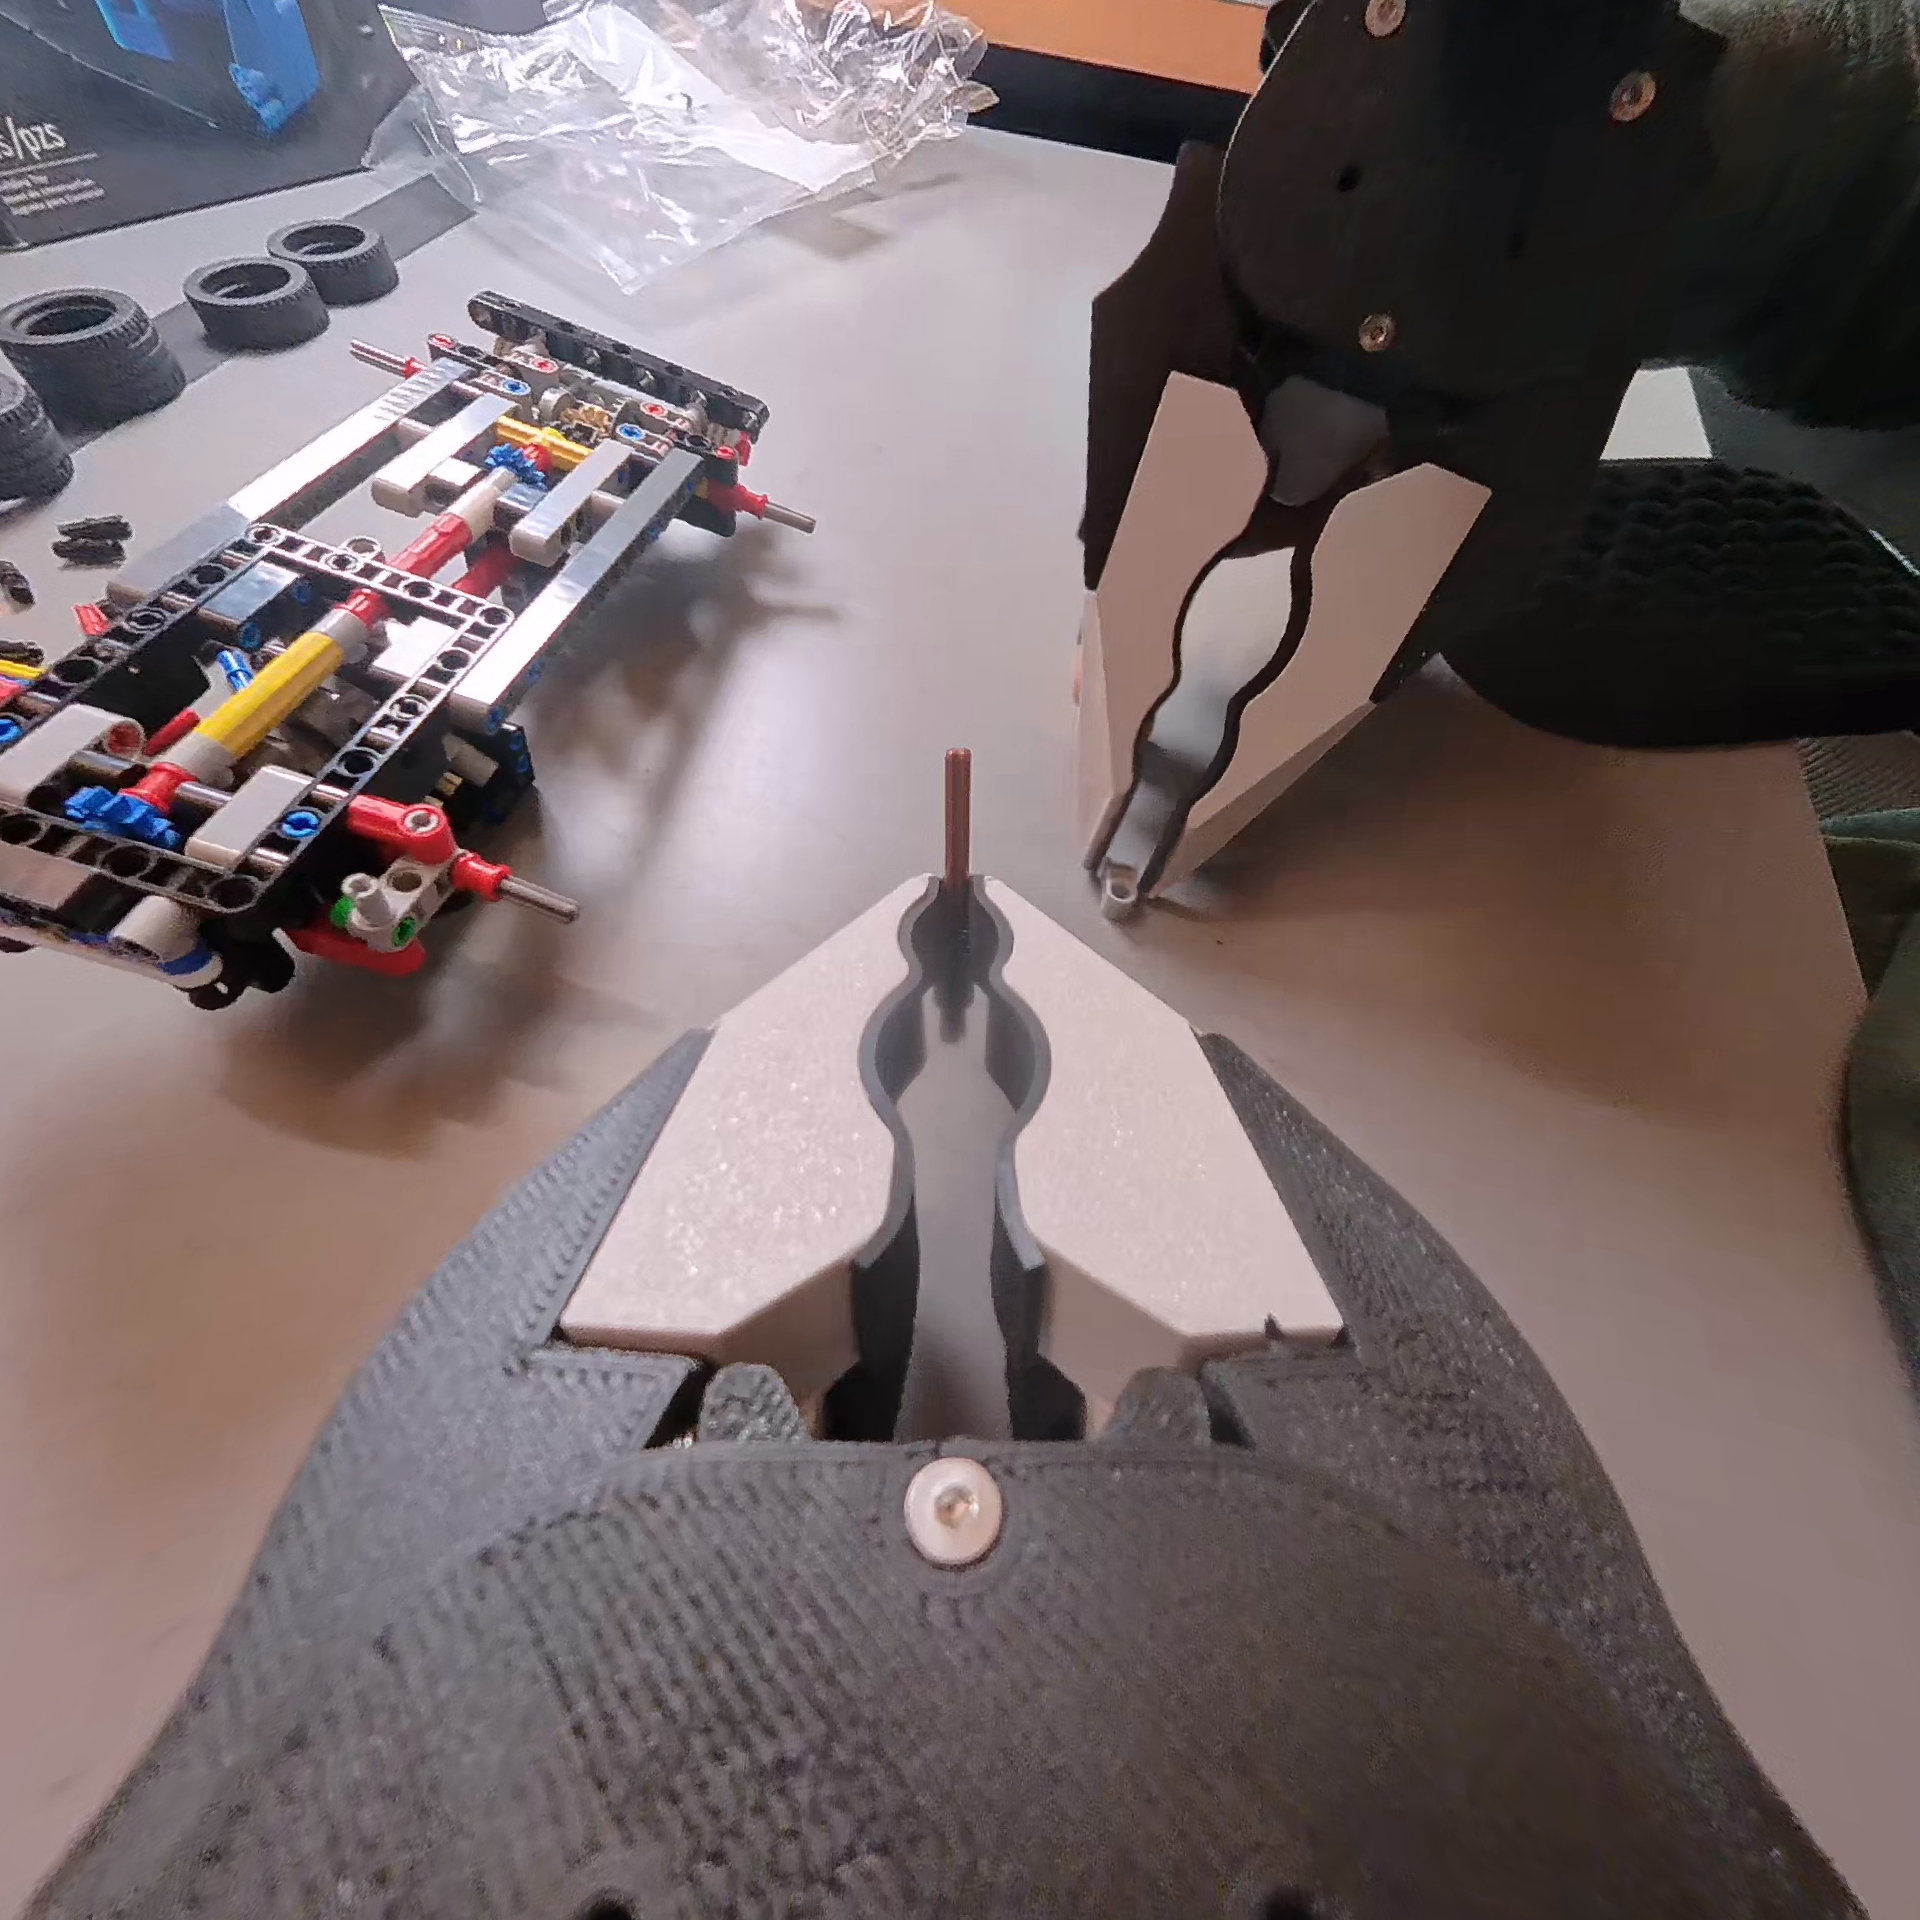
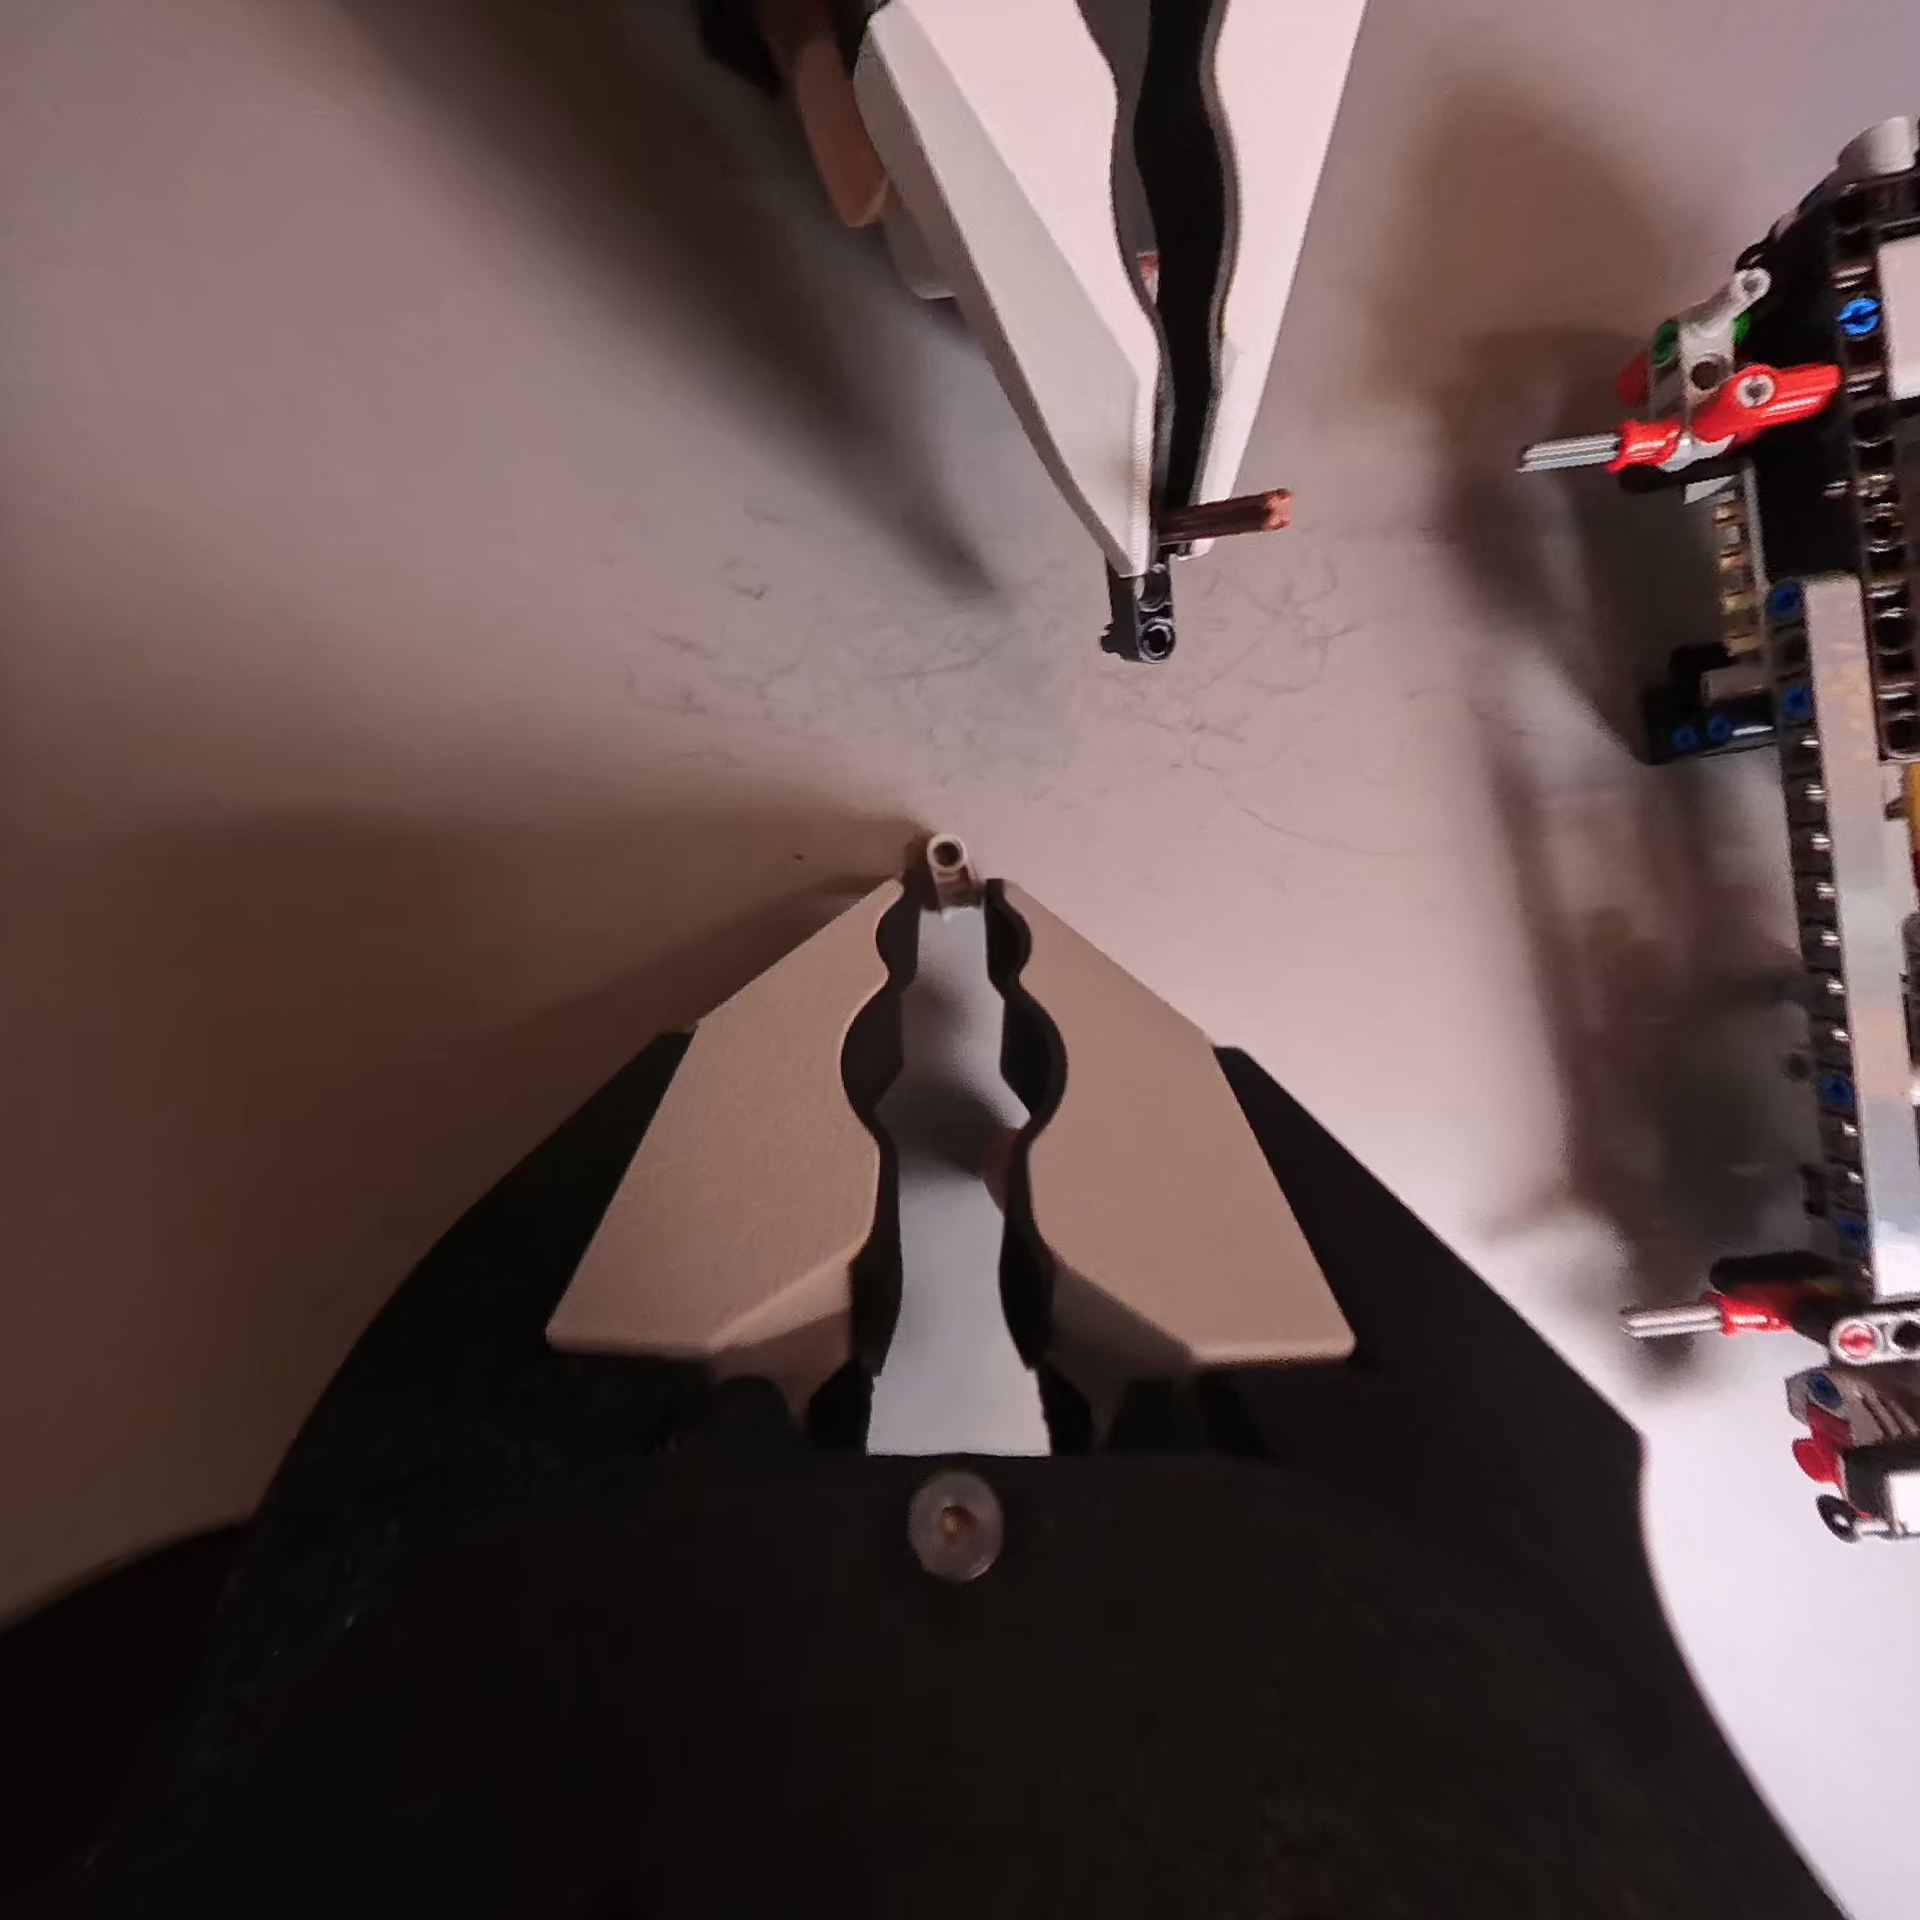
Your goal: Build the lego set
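My left gripper (image 1: 956,896) is shut on a small black connector with a brown axle (image 1: 956,816) sticking out past its fingertips. In the right wrist view it comes in from the top (image 2: 1153,582), with the black connector (image 2: 1151,627) at its tips and the brown axle (image 2: 1226,513) pointing right. My right gripper (image 2: 951,896) is shut on a small light grey connector (image 2: 948,864). In the left wrist view it (image 1: 1127,883) stands tip down with the grey connector (image 1: 1120,896) at the table top. The part-built chassis (image 1: 343,644) lies to the left.
Several black tyres (image 1: 249,301) and loose black pins (image 1: 91,538) lie at the far left. The set's box (image 1: 156,104) and a clear plastic bag (image 1: 686,125) are at the back. A dark sleeve (image 1: 1818,187) holds the right gripper. The chassis (image 2: 1849,727) fills the right edge. The tips of one gripper are about 6 cm away from the tips of the other.
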A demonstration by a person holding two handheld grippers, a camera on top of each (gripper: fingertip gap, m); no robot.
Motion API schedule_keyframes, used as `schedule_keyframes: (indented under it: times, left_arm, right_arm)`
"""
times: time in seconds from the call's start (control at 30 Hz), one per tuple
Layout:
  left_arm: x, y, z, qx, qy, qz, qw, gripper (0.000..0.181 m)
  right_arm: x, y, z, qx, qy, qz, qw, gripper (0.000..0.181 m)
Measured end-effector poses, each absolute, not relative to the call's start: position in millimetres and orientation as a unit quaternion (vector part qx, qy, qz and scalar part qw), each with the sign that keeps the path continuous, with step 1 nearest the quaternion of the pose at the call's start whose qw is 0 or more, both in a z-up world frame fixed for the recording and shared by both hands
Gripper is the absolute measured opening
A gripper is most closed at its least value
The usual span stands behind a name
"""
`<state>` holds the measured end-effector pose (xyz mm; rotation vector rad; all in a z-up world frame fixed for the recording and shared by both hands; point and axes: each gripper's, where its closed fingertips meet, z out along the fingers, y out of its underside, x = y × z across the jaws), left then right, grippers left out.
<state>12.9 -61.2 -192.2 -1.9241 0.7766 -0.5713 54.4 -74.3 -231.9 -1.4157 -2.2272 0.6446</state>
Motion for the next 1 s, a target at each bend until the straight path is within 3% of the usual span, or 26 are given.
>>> schedule_keyframes:
  times: [0.03, 0.23, 0.6, 1.0]
  left_arm:
    - [12, -61, -192, -0.787, 0.316, -0.234, 0.476, 0.002]
    - [10, -59, -191, -0.788, 0.300, -0.249, 0.476, 0.002]
    - [8, -57, -191, -0.789, 0.295, -0.249, 0.478, 0.002]
    - [32, -77, -176, -0.741, 0.335, -0.332, 0.478, 0.002]
  right_arm:
    - [55, -76, -232, -0.509, -0.804, 0.230, 0.204, 0.004]
    - [54, -74, -232, -0.554, -0.772, 0.226, 0.213, 0.004]
    - [31, -49, -194, -0.607, -0.653, 0.345, 0.294, 0.005]
    - [40, -64, -159, -0.508, -0.674, 0.421, 0.332, 0.005]
